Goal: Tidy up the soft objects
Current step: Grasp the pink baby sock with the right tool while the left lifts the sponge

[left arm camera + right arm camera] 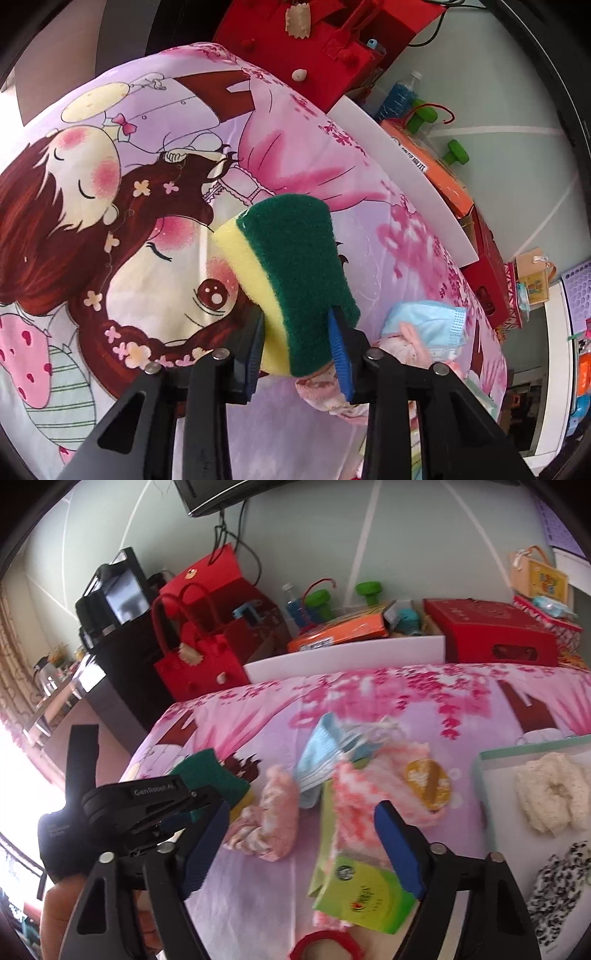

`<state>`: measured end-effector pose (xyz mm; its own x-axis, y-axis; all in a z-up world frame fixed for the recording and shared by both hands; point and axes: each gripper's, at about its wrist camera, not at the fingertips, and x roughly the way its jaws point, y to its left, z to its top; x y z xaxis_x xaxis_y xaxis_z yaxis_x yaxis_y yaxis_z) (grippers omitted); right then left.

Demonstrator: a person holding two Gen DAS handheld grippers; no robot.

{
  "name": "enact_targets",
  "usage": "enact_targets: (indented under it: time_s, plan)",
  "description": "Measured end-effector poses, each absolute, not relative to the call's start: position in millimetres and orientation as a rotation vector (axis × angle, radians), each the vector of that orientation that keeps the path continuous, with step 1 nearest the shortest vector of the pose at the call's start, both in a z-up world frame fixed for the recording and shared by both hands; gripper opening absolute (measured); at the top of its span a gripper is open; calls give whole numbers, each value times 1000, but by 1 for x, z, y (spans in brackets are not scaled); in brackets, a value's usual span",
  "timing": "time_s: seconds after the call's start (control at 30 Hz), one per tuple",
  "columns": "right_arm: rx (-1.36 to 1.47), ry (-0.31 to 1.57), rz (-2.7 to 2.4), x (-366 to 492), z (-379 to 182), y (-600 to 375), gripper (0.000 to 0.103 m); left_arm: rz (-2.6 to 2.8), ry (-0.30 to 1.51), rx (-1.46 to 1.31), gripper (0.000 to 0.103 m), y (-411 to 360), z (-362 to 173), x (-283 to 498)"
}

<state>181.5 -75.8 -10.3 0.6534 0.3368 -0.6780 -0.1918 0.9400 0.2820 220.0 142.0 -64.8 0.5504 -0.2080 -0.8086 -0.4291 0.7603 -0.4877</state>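
My left gripper (297,332) is shut on a yellow sponge with a green scouring face (295,273) and holds it above the cartoon bedspread (110,206). The sponge also shows in the right wrist view (214,779), held by the left gripper's black body (147,805). My right gripper (303,823) is open and empty above a green tissue pack (358,890). On the bed lie a pink scrunchie (273,823), a blue face mask (325,757), a pink-white fuzzy cloth (369,786) and a gold round puff (428,782). The mask (428,321) and the scrunchie (325,391) show beside the left gripper.
A white tray (491,812) at the right holds a cream knitted piece (550,794) and a black-white patterned one (554,890). A red ring (325,945) lies near the front. Red bags (207,635), a red box (491,631), an orange box (343,631) and green dumbbells (321,598) stand behind the bed.
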Motion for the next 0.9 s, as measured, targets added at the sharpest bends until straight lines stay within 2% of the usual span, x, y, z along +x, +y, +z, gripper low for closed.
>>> enact_targets:
  time_s: [0.07, 0.13, 0.27, 0.33, 0.5, 0.7, 0.9]
  plan:
    - [180, 815, 314, 181, -13, -70, 76, 148, 997, -716, 34, 143, -63, 218]
    - [174, 826, 342, 182, -15, -64, 65, 152, 992, -720, 34, 146, -60, 215]
    - [160, 843, 376, 183, -21, -56, 62, 163, 967, -721, 34, 152, -53, 206]
    - [158, 858, 403, 184, -25, -52, 54, 170, 956, -715, 34, 155, -49, 201]
    - [133, 896, 426, 188, -40, -41, 47, 179, 947, -709, 34, 161, -45, 192]
    - [129, 942, 409, 194, -58, -38, 44, 182, 936, -716, 34, 165, -42, 188]
    - [143, 965, 391, 201, -67, -41, 34, 178, 934, -723, 34, 167, -42, 189]
